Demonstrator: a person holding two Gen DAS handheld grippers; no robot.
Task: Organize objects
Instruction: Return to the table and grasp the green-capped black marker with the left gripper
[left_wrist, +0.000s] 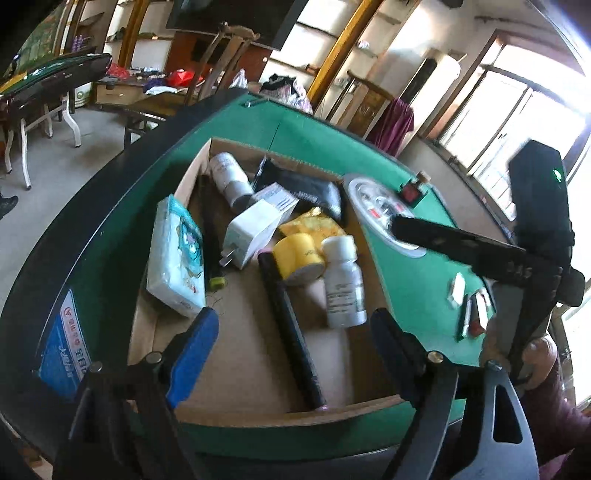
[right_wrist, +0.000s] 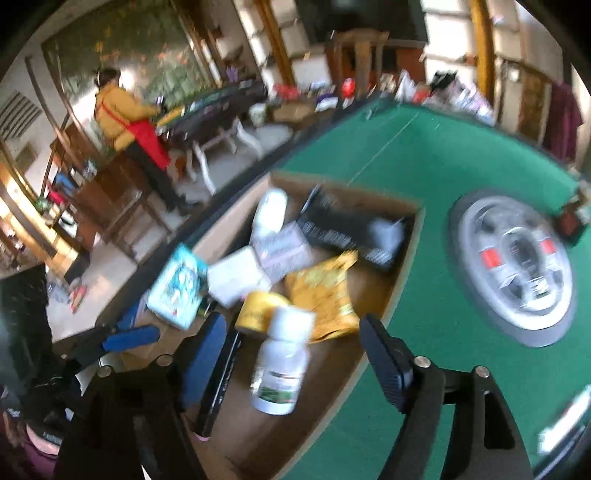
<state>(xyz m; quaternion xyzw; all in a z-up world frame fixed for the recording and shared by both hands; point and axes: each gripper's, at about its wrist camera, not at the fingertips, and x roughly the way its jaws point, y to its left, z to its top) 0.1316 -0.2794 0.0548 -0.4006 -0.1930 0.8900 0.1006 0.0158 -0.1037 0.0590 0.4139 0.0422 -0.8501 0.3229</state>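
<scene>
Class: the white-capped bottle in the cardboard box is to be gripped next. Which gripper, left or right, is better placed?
Probably the right gripper: its open fingers already flank the white-capped bottle. The left gripper, also open, sits farther back.

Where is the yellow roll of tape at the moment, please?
The yellow tape roll lies inside the cardboard box, near its middle in the left wrist view, between the white bottle and the white charger.

the box (left_wrist: 201, 162) sits on the table (left_wrist: 314, 133). in it, a bottle (left_wrist: 343, 282) lies right of a tube (left_wrist: 290, 325), a roll (left_wrist: 297, 258) just behind the bottle. a tissue pack (left_wrist: 175, 258) leans on the box's left wall. a dial (left_wrist: 373, 206) lies right of the box.
</scene>
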